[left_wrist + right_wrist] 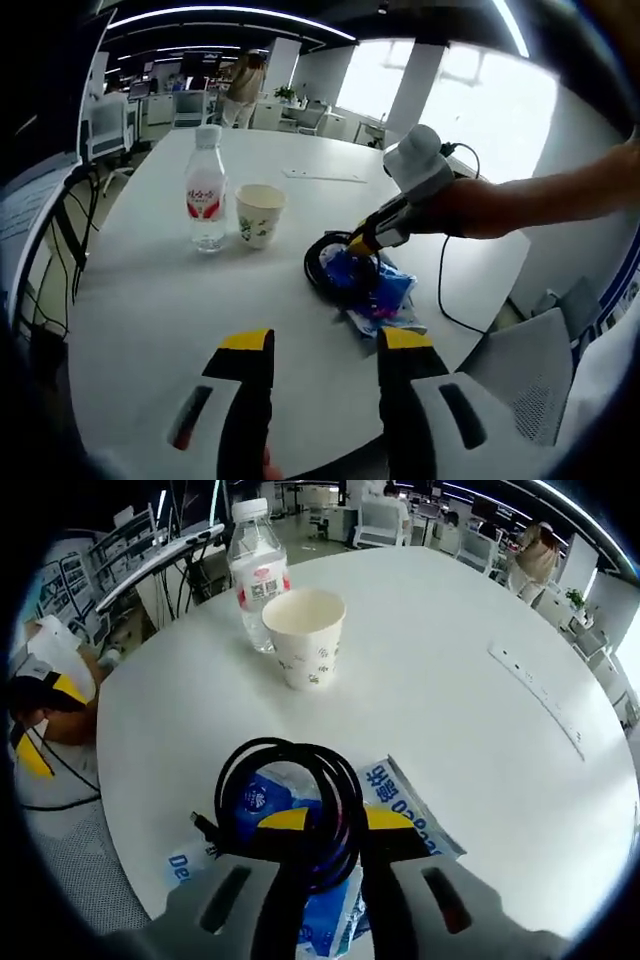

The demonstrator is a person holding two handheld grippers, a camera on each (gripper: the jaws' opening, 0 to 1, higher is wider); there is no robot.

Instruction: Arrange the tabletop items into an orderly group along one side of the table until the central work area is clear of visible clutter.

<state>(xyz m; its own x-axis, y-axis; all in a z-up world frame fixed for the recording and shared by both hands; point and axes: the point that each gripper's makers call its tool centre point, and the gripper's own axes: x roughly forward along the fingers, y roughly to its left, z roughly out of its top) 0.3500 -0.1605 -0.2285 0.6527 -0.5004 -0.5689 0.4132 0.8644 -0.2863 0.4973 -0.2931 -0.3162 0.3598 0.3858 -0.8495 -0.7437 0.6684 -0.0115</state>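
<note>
Clamping the coiled black cable [300, 790], right hand-held gripper [326, 820], left hand-held gripper [327, 342] parted, empty.

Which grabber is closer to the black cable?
The right gripper. Its jaws sit right at the coiled black cable, which lies on the blue packet. The left gripper hangs back over bare table, apart from the cable.

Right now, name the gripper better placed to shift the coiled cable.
Right. The right gripper already has its jaws on the black coiled cable, which lies on the blue packet. The left gripper hangs open, apart from it.
</note>
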